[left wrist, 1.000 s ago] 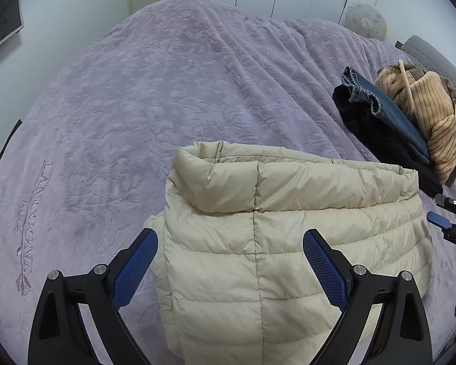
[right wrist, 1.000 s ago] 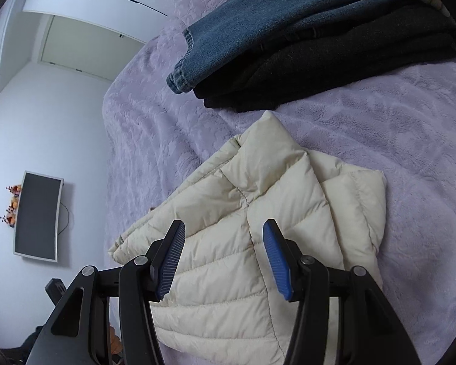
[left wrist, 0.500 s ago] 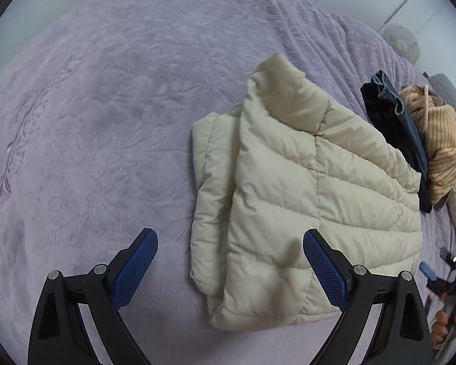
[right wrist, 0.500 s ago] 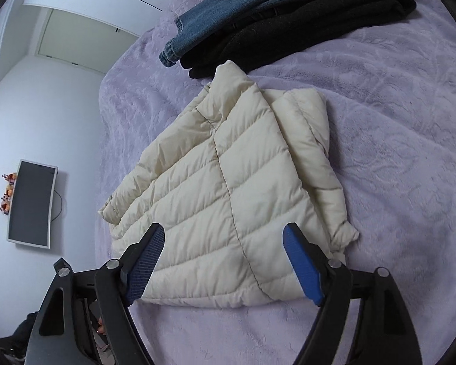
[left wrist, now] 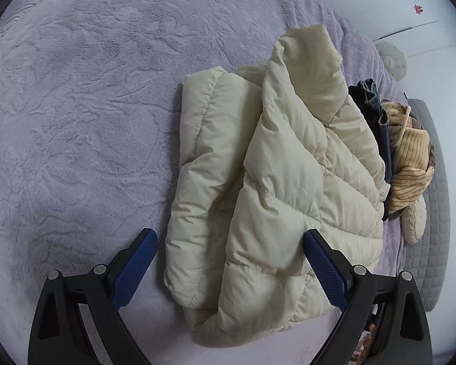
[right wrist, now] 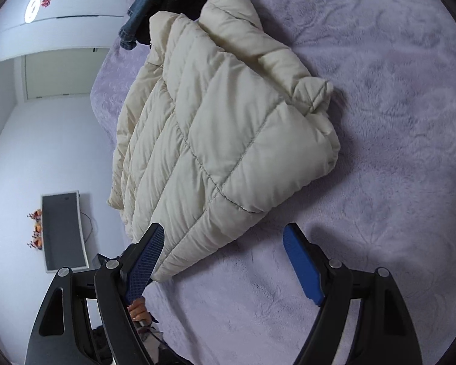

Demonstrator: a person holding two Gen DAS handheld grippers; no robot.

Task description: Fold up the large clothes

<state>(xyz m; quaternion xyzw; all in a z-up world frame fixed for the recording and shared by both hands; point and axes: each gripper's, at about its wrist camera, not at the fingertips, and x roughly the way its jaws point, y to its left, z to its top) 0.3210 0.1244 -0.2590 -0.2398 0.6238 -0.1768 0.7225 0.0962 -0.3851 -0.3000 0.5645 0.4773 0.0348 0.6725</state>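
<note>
Lilac plush bedding point(left wrist: 76, 121) with an embossed leafy pattern fills both views, and on it lies the cream puffer jacket point(left wrist: 273, 182), folded into a thick bundle with its sleeve doubled along one side and its collar standing up at the far end. Behind the jacket in the left wrist view a pile of clothes point(left wrist: 410, 152) is largely hidden: only slivers of dark fabric and denim show, plus a tan ribbed knit, and past them a grey quilted edge that is cut off by the frame. In the right wrist view the same dark garments are clipped by the top of the picture, and a hand point(right wrist: 139, 308) peeks out below the left finger, mostly blocked by it. The left gripper point(left wrist: 228, 269) is spread wide with the near hem of the jacket lying between its blue pads, clamping nothing. The right gripper point(right wrist: 225, 264) is likewise wide apart and empty, its left pad just beside the jacket's lower corner; whether it touches I cannot tell. Broad bare blanket lies to the left of the jacket in the left view and to its right in the right view. A white wall, closet doors and a dark wall-mounted screen point(right wrist: 63, 231) show beyond the bed's edge
</note>
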